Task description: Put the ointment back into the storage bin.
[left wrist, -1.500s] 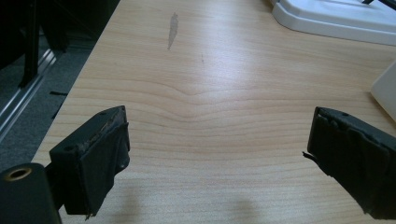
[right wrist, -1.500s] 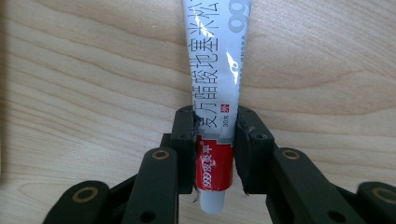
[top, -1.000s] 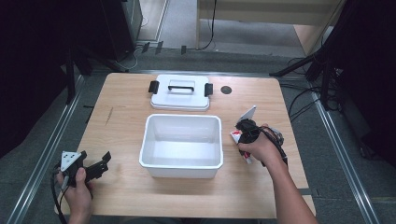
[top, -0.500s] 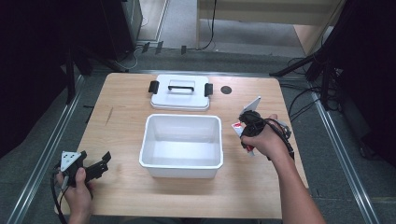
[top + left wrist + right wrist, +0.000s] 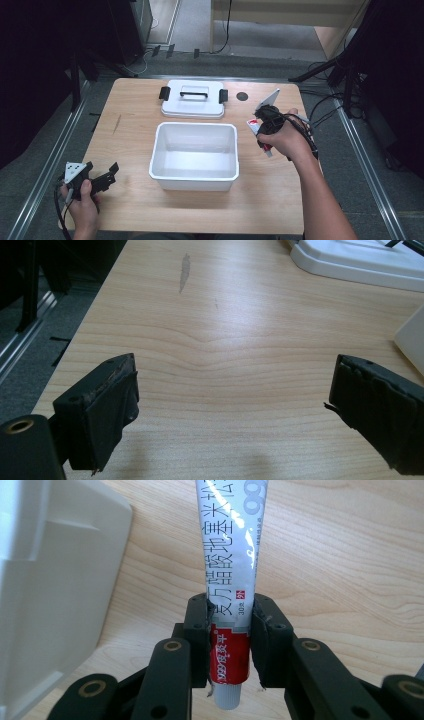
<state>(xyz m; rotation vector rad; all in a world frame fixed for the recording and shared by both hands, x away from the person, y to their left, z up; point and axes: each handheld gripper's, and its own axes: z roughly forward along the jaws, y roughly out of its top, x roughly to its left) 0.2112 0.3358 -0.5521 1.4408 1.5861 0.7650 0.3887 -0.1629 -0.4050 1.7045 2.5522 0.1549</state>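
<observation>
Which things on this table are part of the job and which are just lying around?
In the job:
- tube of ointment, clamped in the right gripper
- open white box beside it

Lying about:
- white lid
- idle left gripper, jaws open

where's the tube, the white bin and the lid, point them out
tube (image 5: pixel 231 565), right gripper view, on its printed silver body above the jaws
white bin (image 5: pixel 195 126), high view, on its far rim
lid (image 5: pixel 172 106), high view, on its flat top left of the handle
</observation>
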